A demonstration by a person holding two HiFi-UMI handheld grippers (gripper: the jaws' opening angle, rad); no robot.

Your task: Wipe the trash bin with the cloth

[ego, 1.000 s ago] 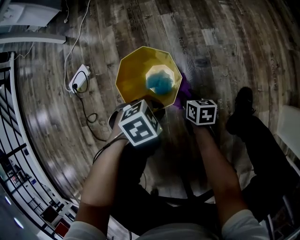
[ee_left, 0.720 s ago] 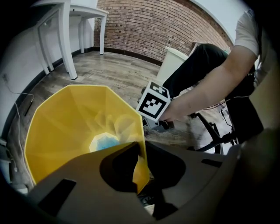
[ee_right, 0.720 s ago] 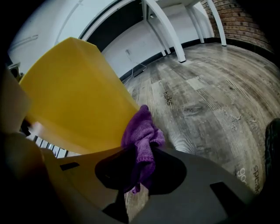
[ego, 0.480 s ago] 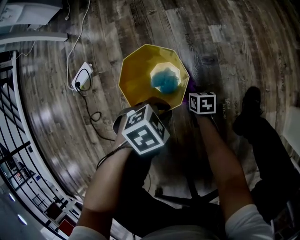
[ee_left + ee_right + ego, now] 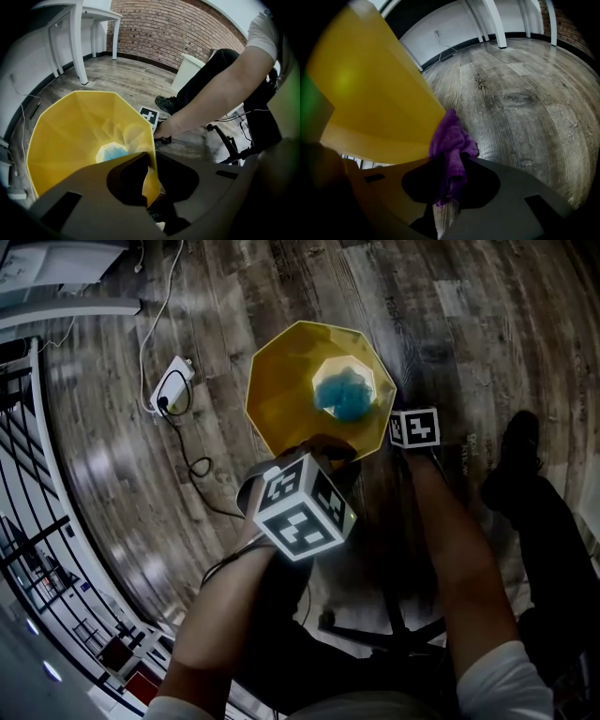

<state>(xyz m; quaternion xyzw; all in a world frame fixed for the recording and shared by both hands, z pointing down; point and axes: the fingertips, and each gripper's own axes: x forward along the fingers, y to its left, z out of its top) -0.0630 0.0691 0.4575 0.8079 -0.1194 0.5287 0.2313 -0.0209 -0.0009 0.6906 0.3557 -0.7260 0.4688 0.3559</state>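
Observation:
A yellow many-sided trash bin (image 5: 305,390) stands open on the wood floor, with something blue (image 5: 345,396) at its bottom. My left gripper (image 5: 319,460) is shut on the bin's near rim; in the left gripper view the yellow wall (image 5: 151,180) sits pinched between the jaws. My right gripper (image 5: 413,428) is at the bin's right side. In the right gripper view it (image 5: 452,176) is shut on a purple cloth (image 5: 452,145), which presses against the bin's outer wall (image 5: 370,93). The head view hides the cloth.
A white power strip with a black cable (image 5: 173,385) lies on the floor left of the bin. The person's dark trouser leg and shoe (image 5: 520,442) are to the right. A chair base (image 5: 394,634) is below, white table legs (image 5: 77,47) stand behind, and a black railing (image 5: 37,521) runs along the left.
In the head view the bin and both grippers have shifted right. The right gripper has moved farther along the bin's side, and the purple cloth no longer shows there.

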